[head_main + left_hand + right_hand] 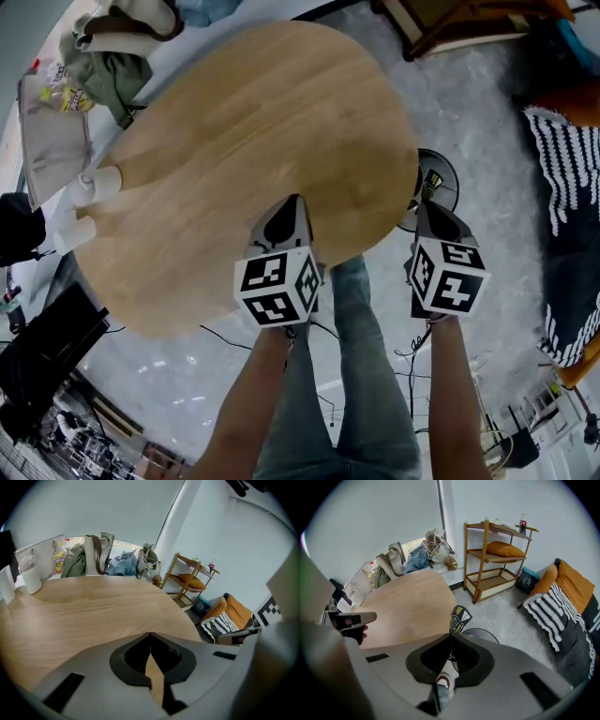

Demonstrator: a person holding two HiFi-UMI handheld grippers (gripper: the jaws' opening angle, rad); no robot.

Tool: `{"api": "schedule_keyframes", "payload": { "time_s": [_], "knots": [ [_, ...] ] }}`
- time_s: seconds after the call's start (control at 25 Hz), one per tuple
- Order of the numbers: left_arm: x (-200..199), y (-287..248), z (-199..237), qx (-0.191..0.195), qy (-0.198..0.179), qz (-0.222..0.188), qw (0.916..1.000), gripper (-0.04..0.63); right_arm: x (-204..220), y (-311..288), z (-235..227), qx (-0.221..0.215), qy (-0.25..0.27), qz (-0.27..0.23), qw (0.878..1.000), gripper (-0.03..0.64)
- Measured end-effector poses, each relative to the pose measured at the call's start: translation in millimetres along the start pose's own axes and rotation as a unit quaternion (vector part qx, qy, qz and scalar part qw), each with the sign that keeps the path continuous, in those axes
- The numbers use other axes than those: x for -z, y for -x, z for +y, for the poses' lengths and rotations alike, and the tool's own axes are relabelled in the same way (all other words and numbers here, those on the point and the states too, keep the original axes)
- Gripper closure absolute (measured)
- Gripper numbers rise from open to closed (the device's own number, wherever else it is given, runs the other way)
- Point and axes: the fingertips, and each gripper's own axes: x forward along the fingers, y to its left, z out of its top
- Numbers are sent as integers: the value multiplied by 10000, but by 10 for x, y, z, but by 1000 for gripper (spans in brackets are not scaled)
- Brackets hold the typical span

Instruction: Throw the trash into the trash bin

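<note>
My right gripper hangs past the right edge of the round wooden table, above a dark round trash bin on the floor. It is shut on a black and yellow wrapper that sticks out beyond its tips; the wrapper shows over the bin in the head view too. The bin's rim lies just past the wrapper. My left gripper is over the table's near edge. It is shut with nothing in it.
A white cup stands at the table's left edge. Bags and clothes lie along the wall behind. A wooden shelf and a sofa with a striped blanket stand to the right. The person's legs are between the arms.
</note>
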Motion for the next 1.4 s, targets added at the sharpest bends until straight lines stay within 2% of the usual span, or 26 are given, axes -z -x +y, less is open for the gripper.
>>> {"api": "schedule_keyframes", "payload": {
  "time_s": [0.32, 0.64, 1.04, 1.16, 1.4],
  "knots": [
    [5, -316, -577, 235, -497, 234, 9982, 577, 271, -161, -586, 133, -540, 61, 9984, 597],
    [144, -508, -751, 277, -918, 497, 9941, 577, 678, -654, -846, 32, -1046, 274, 9941, 597],
    [287, -667, -659, 49, -814, 591, 9949, 577, 1067, -973, -971, -106, -1406, 424, 9891, 591],
    [298, -661, -707, 74, -823, 597, 9948, 577, 1065, -971, -956, -201, -1445, 380, 9886, 531],
    [278, -652, -737, 96, -822, 591, 9948, 577, 1018, -935, -991, -193, -1435, 320, 9889, 500]
  ]
}}
